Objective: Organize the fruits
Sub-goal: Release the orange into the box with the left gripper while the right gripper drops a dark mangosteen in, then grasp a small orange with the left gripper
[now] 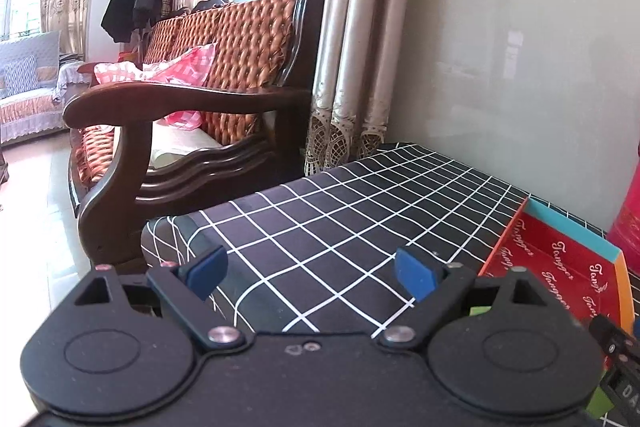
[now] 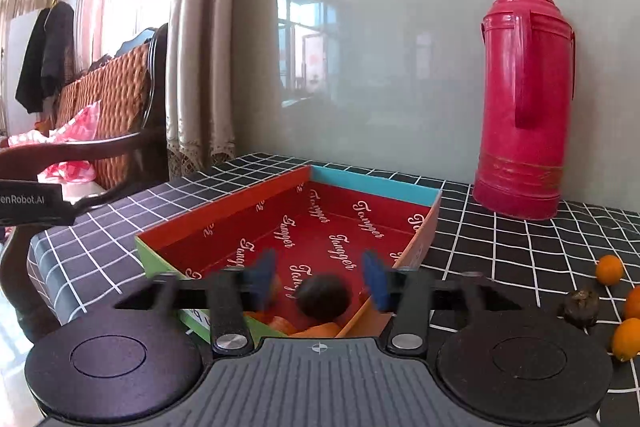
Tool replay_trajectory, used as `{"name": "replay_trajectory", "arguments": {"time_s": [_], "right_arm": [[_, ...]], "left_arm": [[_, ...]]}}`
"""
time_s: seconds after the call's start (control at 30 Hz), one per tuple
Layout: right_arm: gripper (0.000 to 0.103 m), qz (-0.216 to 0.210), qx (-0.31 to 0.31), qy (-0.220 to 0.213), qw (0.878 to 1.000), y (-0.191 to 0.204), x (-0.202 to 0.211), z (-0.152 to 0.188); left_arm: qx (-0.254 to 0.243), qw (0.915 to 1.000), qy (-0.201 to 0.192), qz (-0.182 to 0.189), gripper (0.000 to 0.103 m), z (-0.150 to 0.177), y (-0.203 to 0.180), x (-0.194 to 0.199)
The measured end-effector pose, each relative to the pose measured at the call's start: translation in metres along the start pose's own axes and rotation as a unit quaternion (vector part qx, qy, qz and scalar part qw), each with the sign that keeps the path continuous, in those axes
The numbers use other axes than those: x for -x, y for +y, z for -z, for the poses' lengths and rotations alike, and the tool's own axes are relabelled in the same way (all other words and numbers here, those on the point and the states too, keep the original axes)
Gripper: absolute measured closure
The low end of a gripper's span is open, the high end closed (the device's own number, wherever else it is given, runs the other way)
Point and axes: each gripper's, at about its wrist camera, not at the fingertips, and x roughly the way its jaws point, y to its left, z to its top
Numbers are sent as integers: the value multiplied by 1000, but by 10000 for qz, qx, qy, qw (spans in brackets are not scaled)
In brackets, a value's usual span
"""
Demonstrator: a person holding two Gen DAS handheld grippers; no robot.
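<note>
Right now the table, draped in a black cloth with a white grid, carries everything. A tall red thermos stands on it against the wall, just beyond the far right corner of the box. The red box, printed with white script inside and edged in blue, green and orange, sits open near the table's left end. My right gripper hovers over the near end of the box, its jaws apart and gripping nothing; a dark round fruit shows in the gap between the blurred pads, with orange fruits in the box just below it. Three more oranges and one dark fruit lie on the cloth to the right. My left gripper is spread wide and empty above bare cloth left of the box.
</note>
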Motion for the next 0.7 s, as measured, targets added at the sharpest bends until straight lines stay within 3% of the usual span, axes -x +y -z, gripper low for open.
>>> {"name": "replay_trajectory", "arguments": {"time_s": [0.2,0.4,0.57,0.7], "right_arm": [[26,416,-10,-239,9988,-16,19,-3],[18,1219,-10,-348,9919,-59,53,6],[14,2052,-264,-406,9775,-104,81,13],[12,2721,-578,-402,9597,-142,105,20]], "left_arm": [[-121,9997,-117,155,19,0,-13,7],[-490,9960,-333,675,19,7,-55,26],[-803,9850,-451,1458,19,18,-97,46],[-1158,9680,-534,2160,19,33,-139,64]]}}
